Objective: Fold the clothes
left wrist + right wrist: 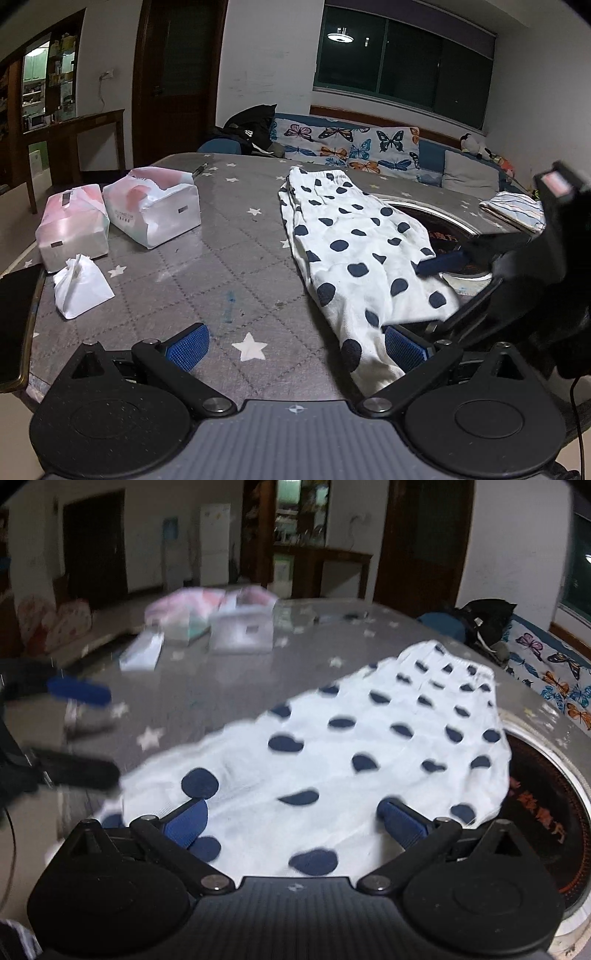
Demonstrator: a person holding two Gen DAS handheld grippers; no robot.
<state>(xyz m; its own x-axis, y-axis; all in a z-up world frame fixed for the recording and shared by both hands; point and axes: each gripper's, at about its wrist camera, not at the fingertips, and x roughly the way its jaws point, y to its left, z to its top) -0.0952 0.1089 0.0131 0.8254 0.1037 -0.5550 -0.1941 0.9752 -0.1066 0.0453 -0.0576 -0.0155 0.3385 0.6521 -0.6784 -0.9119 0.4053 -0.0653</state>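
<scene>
White trousers with dark blue dots (pixel 354 258) lie flat on the grey star-patterned table (pixel 221 258), waistband toward the far side. My left gripper (pixel 297 349) is open at the near end, its right pad (pixel 406 349) against the cloth's lower edge and only bare table between the pads. The right gripper (pixel 443 291) reaches in from the right at the cloth's right edge. In the right wrist view the dotted trousers (pixel 332 746) spread under my right gripper (pixel 295 823), which stands wide open just above them. The left gripper (pixel 81 731) shows open at the left, blurred.
Two tissue packs (pixel 155 206) and a crumpled white bag (pixel 81 291) sit at the left, with a dark phone (pixel 14 321) on the table's left edge. A round inset burner (pixel 454 229) lies under the cloth's right side. Folded striped cloth (pixel 517 210) rests at the far right, before a butterfly-print sofa (pixel 351 144).
</scene>
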